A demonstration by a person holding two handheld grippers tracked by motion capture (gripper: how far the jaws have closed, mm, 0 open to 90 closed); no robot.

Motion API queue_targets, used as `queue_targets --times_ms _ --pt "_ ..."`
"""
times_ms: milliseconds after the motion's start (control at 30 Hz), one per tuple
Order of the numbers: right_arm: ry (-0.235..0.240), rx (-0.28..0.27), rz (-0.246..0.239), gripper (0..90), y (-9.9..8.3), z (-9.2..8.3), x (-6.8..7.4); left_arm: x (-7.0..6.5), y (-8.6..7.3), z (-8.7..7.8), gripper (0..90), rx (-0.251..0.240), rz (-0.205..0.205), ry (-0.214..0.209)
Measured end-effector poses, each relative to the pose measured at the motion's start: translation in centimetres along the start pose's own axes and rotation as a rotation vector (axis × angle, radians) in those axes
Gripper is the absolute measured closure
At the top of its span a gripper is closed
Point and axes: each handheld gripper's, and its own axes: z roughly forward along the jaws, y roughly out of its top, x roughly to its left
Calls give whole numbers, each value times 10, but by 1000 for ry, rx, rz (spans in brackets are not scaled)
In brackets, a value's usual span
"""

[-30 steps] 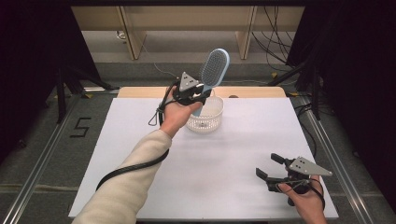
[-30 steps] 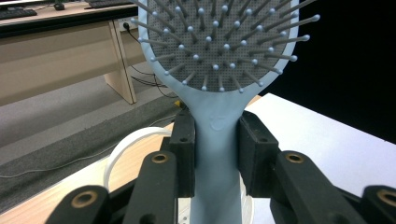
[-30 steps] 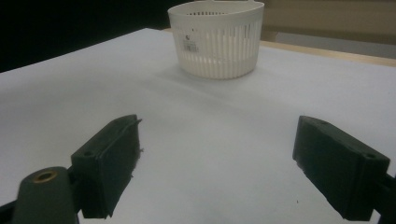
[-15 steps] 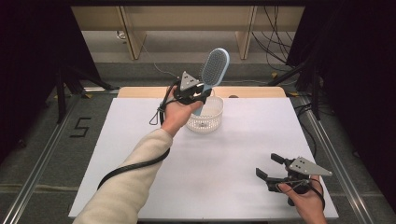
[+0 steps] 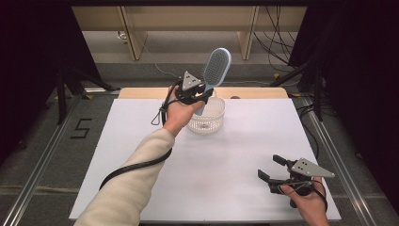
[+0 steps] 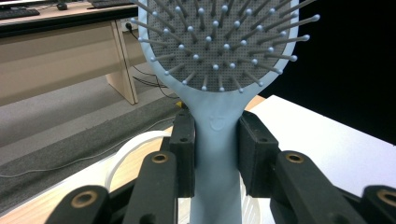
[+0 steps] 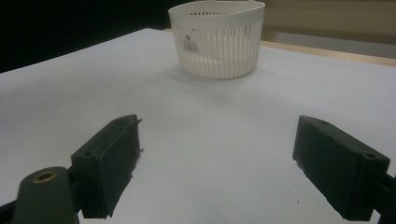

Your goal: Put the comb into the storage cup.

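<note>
over the basket (image 5: pixel 207 118), left gripper (image 5: pixel 200 98) fingers (image 6: pixel 183 149) clamp the hairbrush (image 5: pixel 214 70) handle, brush upright; right gripper (image 5: pixel 273 168) fingers spread, empty, near tabletop (image 5: pixel 235 155) corner.

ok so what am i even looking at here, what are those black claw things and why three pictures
A person sits at a white table holding a hand-operated two-jaw gripper in each hand. One picture looks down from above; the other two come from cameras riding on each gripper, looking along its black jaws. The left gripper is clamped on the handle of a light blue hairbrush, holding it upright over a white slotted basket at the far side of the table. The right gripper rests near the front edge, jaws wide apart and holding nothing, pointed toward the basket.
</note>
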Motion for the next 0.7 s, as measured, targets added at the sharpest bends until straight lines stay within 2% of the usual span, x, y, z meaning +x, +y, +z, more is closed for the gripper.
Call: queue_targets --times_ms 333,700 --pt "1 -3 0 156 0 0 0 3 -1 3 696 2 10 6" --pt "1 -4 1 156 0 0 0 5 -1 5 696 -3 2 10"
